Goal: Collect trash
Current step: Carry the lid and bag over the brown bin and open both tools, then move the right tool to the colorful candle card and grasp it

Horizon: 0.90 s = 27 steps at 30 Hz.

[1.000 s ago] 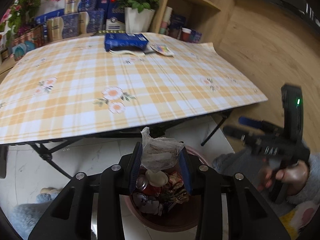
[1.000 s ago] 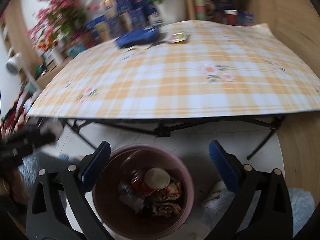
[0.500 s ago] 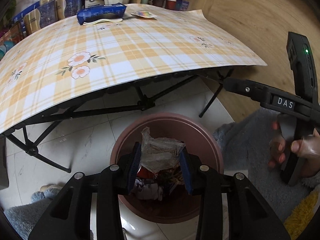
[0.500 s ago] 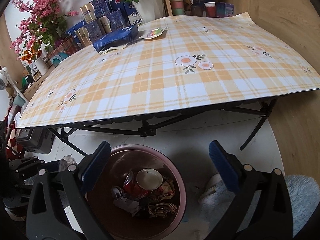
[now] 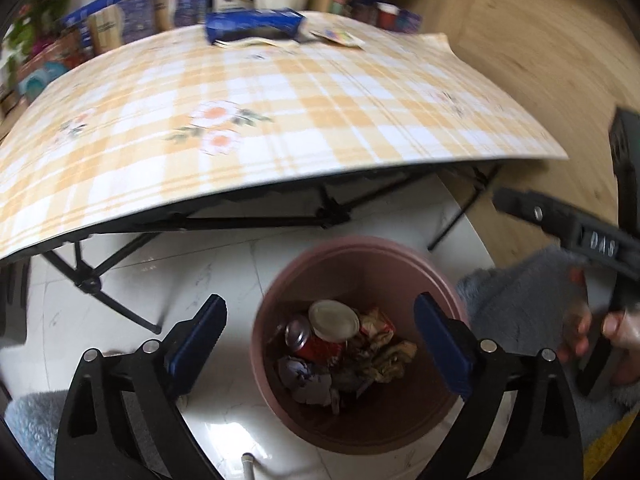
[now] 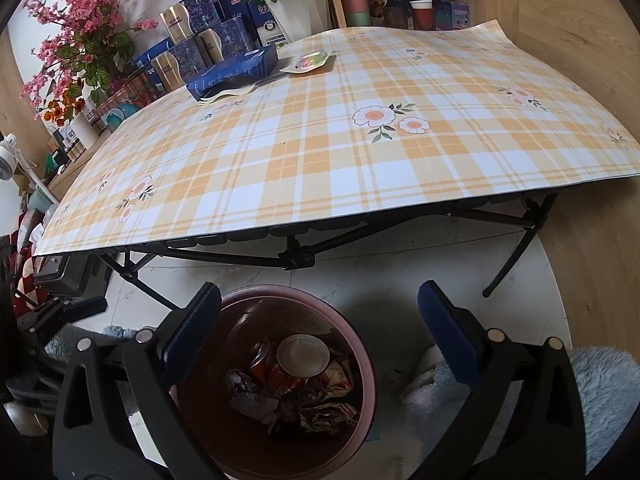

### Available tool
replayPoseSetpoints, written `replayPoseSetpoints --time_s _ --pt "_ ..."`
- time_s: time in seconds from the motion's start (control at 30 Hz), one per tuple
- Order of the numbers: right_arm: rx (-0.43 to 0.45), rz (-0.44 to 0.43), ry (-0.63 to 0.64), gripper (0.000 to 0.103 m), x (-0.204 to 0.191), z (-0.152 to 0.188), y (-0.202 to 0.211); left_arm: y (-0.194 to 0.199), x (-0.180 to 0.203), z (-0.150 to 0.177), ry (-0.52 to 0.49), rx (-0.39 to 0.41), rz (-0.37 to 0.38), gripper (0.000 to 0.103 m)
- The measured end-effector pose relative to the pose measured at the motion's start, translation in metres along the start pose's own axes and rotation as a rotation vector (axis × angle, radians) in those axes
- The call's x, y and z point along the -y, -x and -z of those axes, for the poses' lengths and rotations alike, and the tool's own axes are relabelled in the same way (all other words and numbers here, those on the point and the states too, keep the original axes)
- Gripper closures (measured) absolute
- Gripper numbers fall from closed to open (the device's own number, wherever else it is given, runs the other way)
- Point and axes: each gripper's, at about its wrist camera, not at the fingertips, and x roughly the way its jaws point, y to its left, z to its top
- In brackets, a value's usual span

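A pink round trash bin (image 5: 404,248) stands on the white floor in front of the table and holds a red can, a round lid and crumpled wrappers (image 5: 340,344). My left gripper (image 5: 320,336) hangs over the bin, open and empty. My right gripper (image 6: 320,332) is open and empty above the same bin (image 6: 368,364), slightly to its right. The right gripper also shows at the right edge of the left wrist view (image 5: 560,220). On the plaid table (image 6: 320,140) lie a blue box (image 6: 236,70) and a small colourful wrapper (image 6: 308,62) at the far side.
Black folding table legs (image 6: 296,256) cross just behind the bin. Boxes, flowers and a white pot (image 6: 296,8) line the back. Grey and blue fluffy slippers (image 6: 600,392) sit to the bin's right. A wooden wall (image 6: 580,40) is at right.
My left gripper has opened and the crumpled clear plastic wrapper it held is gone from its fingers. The right gripper stays open over the bin.
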Motion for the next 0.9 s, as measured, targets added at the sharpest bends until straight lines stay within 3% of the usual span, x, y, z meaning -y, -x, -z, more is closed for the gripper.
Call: replayPoseSetpoints --time_s 0.23,0.5,0.63,0.73,0.9 --pt "0.001 0.013 0.006 0.006 -0.001 0.0 -0.001 0.012 -0.012 -0.005 0.064 0.058 -0.063 0.008" --pt "0.01 0.017 0.006 0.006 0.0 -0.001 0.001 0.014 -0.011 -0.005 0.051 0.069 -0.081 0.008" --pt "0.008 0.002 -0.008 0.006 0.002 -0.009 0.005 0.028 -0.017 -0.011 0.093 0.102 -0.082 0.008" --pt "-0.019 -0.032 0.007 0.006 0.003 -0.03 0.003 0.039 -0.029 -0.026 0.14 0.107 -0.044 0.008" --pt "-0.008 -0.074 0.074 0.006 0.0 -0.093 -0.002 0.057 -0.041 -0.071 0.102 0.139 -0.068 0.008"
